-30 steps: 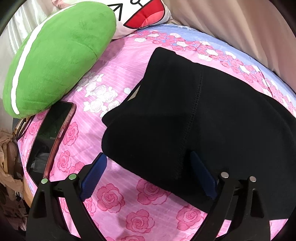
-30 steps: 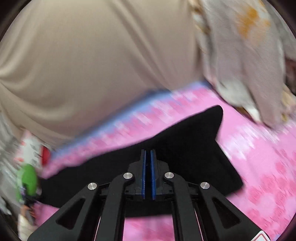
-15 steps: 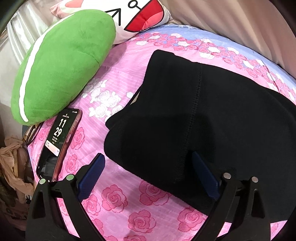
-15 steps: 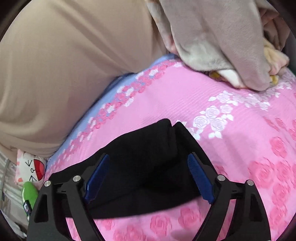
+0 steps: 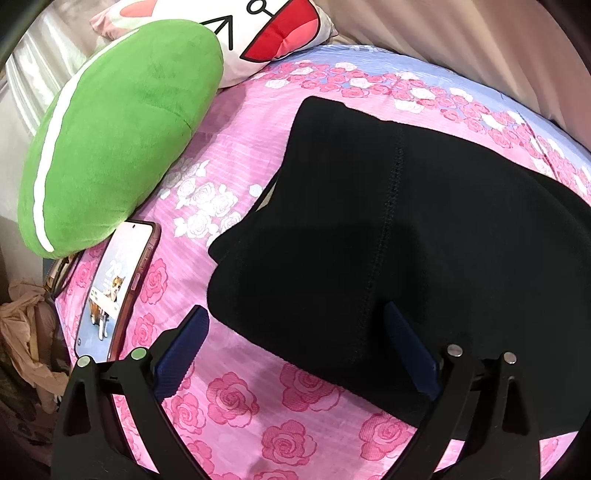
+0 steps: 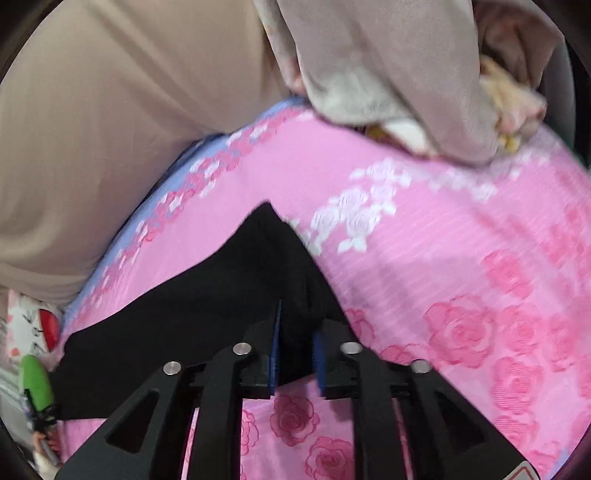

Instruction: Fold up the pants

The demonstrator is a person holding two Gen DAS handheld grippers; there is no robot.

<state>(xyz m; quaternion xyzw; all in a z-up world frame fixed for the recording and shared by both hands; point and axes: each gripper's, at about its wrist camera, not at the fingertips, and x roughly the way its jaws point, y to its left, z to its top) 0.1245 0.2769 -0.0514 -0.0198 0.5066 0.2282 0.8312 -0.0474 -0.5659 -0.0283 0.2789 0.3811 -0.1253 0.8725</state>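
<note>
While left tool spread, right tool pinches pants corner.

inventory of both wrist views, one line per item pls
pants: 1, black, flat on the sheet, centre
sheet: 1, pink rose print with a blue edge, under everything
green cushion: 1, left, partly over the phone
white cushion: 1, red and black print, behind the green one
phone: 1, red case, screen lit, left edge
blanket: 1 heap, grey-beige, far right
curtain: beige, behind the bed
left gripper: open, over the pants' edge
right gripper: closed on a pants fold
</note>
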